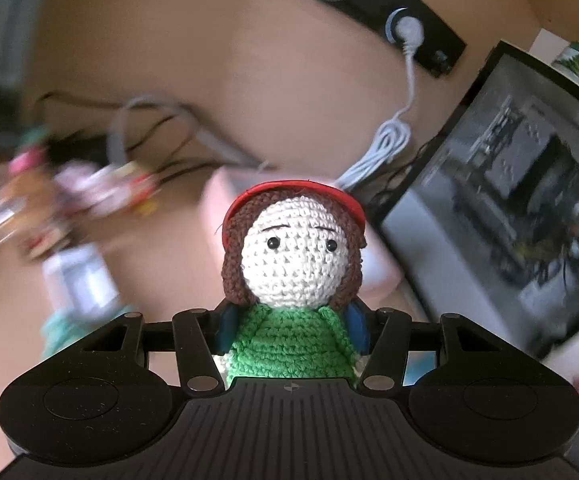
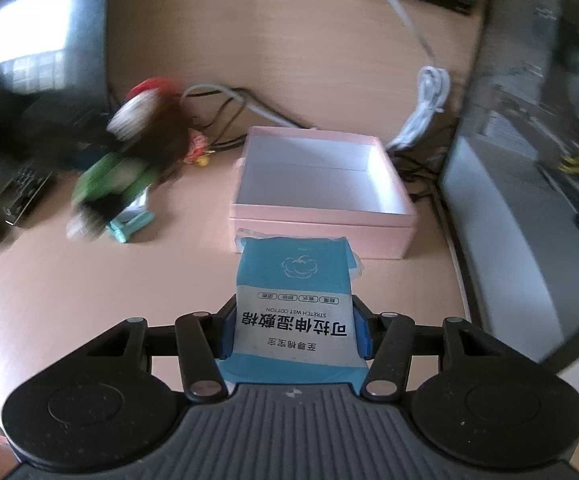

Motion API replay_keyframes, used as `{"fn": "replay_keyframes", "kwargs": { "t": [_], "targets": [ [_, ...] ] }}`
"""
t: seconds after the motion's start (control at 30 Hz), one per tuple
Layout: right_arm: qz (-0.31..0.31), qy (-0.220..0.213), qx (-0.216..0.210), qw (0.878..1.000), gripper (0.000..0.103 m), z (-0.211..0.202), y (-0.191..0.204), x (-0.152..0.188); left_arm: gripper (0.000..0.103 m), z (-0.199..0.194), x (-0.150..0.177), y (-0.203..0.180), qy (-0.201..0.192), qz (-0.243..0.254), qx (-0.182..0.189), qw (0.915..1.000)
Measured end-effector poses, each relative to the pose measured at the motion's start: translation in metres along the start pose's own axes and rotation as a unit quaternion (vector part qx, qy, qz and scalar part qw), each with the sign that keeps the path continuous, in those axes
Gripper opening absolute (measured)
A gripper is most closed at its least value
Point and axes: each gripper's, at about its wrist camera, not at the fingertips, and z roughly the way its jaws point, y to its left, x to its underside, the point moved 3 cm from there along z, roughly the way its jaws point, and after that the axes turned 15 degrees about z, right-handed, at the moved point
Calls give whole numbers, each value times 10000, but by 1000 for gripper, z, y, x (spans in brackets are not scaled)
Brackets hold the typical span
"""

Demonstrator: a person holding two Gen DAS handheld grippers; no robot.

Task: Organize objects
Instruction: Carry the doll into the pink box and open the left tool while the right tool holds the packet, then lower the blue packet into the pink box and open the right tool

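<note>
Right wrist: one packet (image 2: pixel 293 304) (gripped), one box (image 2: pixel 321 224).

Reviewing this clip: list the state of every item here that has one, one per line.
Left gripper: shut on the crochet doll.
Crochet doll: upright, held by its green body.
Right gripper: shut on the blue packet.
Blue packet: held, print upside down.
Pink box: open, nothing visible inside.
White cable: plugged in, partly bundled.

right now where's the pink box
In the right wrist view the pink box sits open on the desk, just beyond the blue packet held in the right gripper, with the monitor to its right.
</note>
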Motion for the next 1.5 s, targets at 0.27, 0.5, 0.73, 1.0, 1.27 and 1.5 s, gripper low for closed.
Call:
{"fn": "replay_keyframes", "kwargs": {
  "t": [0.27,0.5,0.73,1.0,1.27,1.5],
  "targets": [
    [316,-49,45,9995,53,0,-38,15,58,126,-58,-30,-93,-379,-442,9983],
    [420,93,23,9991,53,6,-58,27,61,159,-21,4,339,-289,-1133,9926],
    [143,137,-3,9998,53,23,-63,22,60,126,-18,13,401,-172,-741,9963],
    [132,-349,-104,9992,53,40,-62,-27,60,44,-38,20,-810,-605,-701,9924],
    [432,-993,30,9941,54,116,-42,-95,60,-18,41,42,-239,-560,-1169,9913],
    [312,-526,24,9981,74,151,-20,-76,60,-38,110,92,437,-1058,-1781,9773]
  ]
}}
